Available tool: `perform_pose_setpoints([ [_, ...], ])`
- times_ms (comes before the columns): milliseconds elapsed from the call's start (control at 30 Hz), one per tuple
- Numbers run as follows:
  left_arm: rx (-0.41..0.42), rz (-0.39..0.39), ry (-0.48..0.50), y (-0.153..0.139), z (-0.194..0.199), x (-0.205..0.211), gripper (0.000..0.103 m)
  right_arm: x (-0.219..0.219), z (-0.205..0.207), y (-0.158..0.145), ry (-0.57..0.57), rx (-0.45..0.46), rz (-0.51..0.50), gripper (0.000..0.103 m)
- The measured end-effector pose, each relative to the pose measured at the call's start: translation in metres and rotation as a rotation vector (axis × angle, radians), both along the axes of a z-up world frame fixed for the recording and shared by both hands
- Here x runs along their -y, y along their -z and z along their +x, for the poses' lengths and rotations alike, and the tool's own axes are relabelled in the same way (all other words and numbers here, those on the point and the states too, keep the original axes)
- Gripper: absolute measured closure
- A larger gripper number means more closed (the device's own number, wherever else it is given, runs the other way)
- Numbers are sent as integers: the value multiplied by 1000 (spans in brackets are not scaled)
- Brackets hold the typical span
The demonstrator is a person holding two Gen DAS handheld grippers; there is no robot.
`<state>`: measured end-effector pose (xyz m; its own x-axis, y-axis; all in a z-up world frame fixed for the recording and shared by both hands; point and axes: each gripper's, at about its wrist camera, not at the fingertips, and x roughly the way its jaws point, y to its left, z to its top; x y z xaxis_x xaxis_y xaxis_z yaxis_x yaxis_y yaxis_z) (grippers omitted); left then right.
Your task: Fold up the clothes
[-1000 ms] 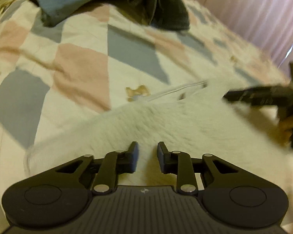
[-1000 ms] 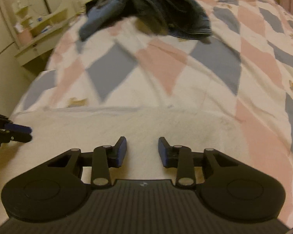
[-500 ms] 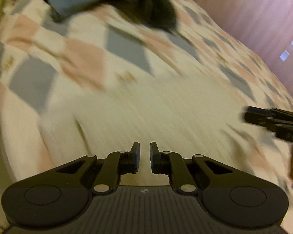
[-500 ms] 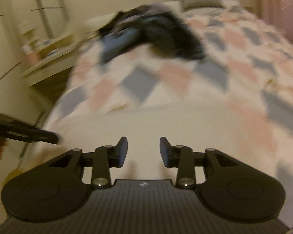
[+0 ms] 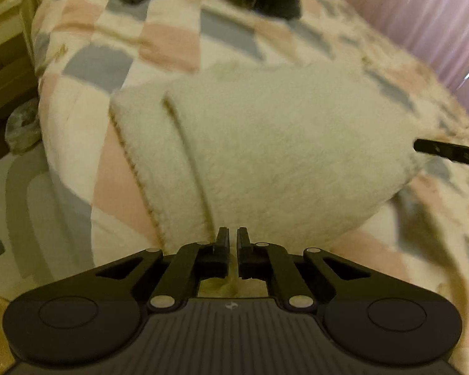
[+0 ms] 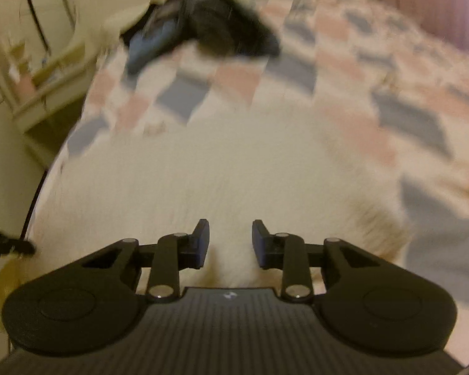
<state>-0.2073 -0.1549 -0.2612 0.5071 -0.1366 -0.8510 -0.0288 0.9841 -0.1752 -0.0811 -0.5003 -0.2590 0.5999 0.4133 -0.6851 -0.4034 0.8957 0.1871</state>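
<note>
Left tool (image 5: 232,239): jaws had just been closing and stood almost shut, a thin slit left between the pads, at the near edge of a cream fleece garment (image 5: 281,143); whether a fold of fleece sat pinched in the slit could not be made out. Right tool (image 6: 230,234): jaws partly apart, having narrowed a little, over the same fleece (image 6: 203,181); fleece showed between the pads, but contact could not be told through the blur. The garment lay spread on the bed, on a quilt (image 5: 168,43) of pink, grey-blue and white diamonds, with a stitched hem running along its left side in the left view. Beyond it, at the far end of the bed, a dark heap of clothes (image 6: 228,34) with a blue piece. Pink curtain (image 5: 422,15) at far right.
</note>
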Motion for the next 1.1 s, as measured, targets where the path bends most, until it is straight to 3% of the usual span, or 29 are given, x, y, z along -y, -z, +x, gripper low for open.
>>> perform_pose_setpoints([
  [100, -42, 51, 39, 17, 1, 13, 92, 11, 16, 13, 73, 22, -92, 76],
  [200, -73, 65, 28, 30, 4, 16, 91, 36, 42, 57, 186, -110, -130, 79],
  [267, -72, 62, 24, 21, 6, 17, 94, 41, 49, 61, 247, -149, -77, 80],
  [333, -72, 59, 20, 13, 7, 18, 93, 33, 44, 46, 275, -114, -83, 79],
  [467, -89, 83, 23, 14, 4, 16, 93, 9, 39, 28, 222, 9, -122, 74],
  [567, -138, 58, -5, 21, 12, 8, 92, 17, 66, 60, 277, -141, -205, 76],
  [600, -156, 61, -5, 19, 15, 9, 92, 27, 68, 62, 311, -180, -145, 76],
  [700, -186, 116, 17, -1, 20, 15, 91, 26, 52, 35, 397, -165, -49, 72],
  [767, -207, 140, 24, -16, 20, 19, 85, 17, 27, 12, 420, -137, 0, 51],
  [833, -210, 152, 32, -34, 20, 23, 83, 4, 1, -5, 420, -156, 46, 43],
  [933, -218, 156, 54, -59, 19, 29, 70, -16, -42, -24, 434, -214, 93, 40],
  [1100, -199, 154, 136, -102, 10, 38, 65, -32, -101, -64, 497, -271, 154, 33],
])
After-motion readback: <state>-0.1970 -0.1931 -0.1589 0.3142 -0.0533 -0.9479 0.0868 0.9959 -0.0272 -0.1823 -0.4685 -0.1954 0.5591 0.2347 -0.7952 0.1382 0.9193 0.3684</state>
